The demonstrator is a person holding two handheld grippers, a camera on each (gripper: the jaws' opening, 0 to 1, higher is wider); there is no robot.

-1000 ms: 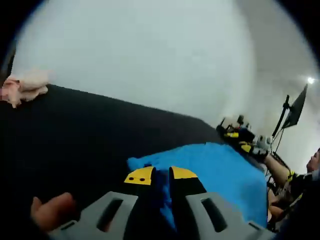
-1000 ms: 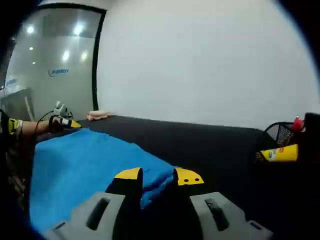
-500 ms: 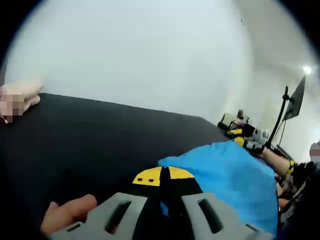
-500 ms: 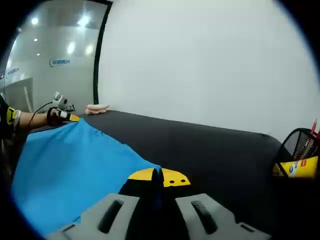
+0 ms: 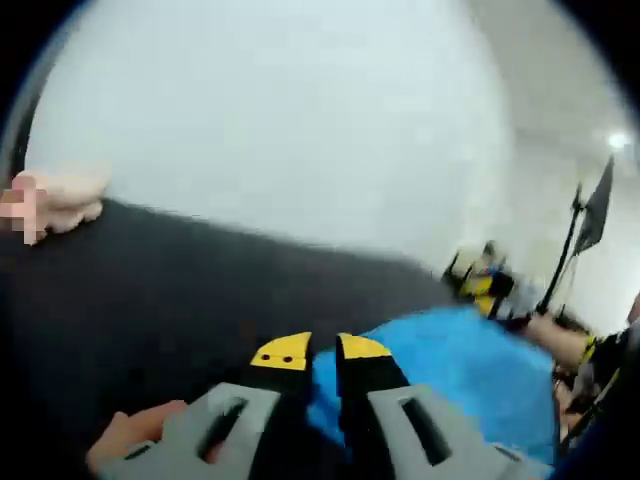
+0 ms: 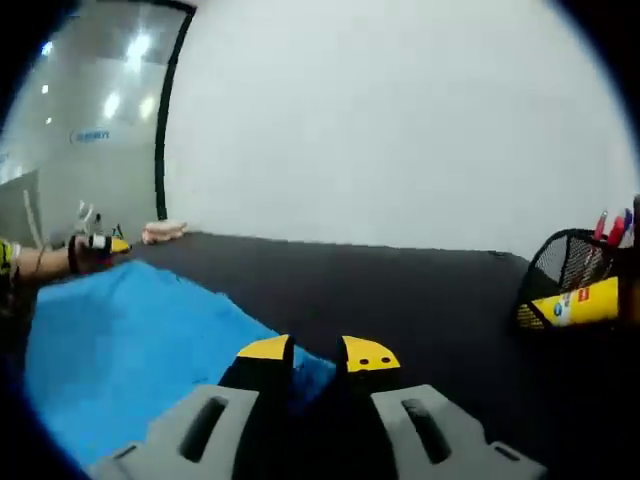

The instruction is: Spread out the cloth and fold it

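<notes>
A blue cloth (image 5: 470, 360) lies flat on the black table (image 5: 150, 280). My left gripper (image 5: 323, 352) is open, its yellow-tipped jaws a little apart with the cloth's corner in the gap. In the right gripper view the same cloth (image 6: 130, 340) stretches away to the left. My right gripper (image 6: 317, 352) is open too, with a cloth corner between its jaws. The right gripper (image 5: 485, 285) shows at the cloth's far corner in the blurred left gripper view. In the right gripper view the left gripper (image 6: 95, 243) shows at the far corner, held by a person's hand.
A pale pink bundle (image 5: 65, 190) lies at the table's far end, also seen as a pink bundle (image 6: 163, 231) in the right gripper view. A black mesh pen holder (image 6: 580, 290) with a yellow item stands at the right. A thumb (image 5: 135, 435) shows beside my left gripper. A dark stand (image 5: 590, 215) rises behind.
Both grippers were shut on the cloth corners half a second ago; now both pairs of jaws stand apart again. The cloth lies flatter and more stretched out than a second ago.
</notes>
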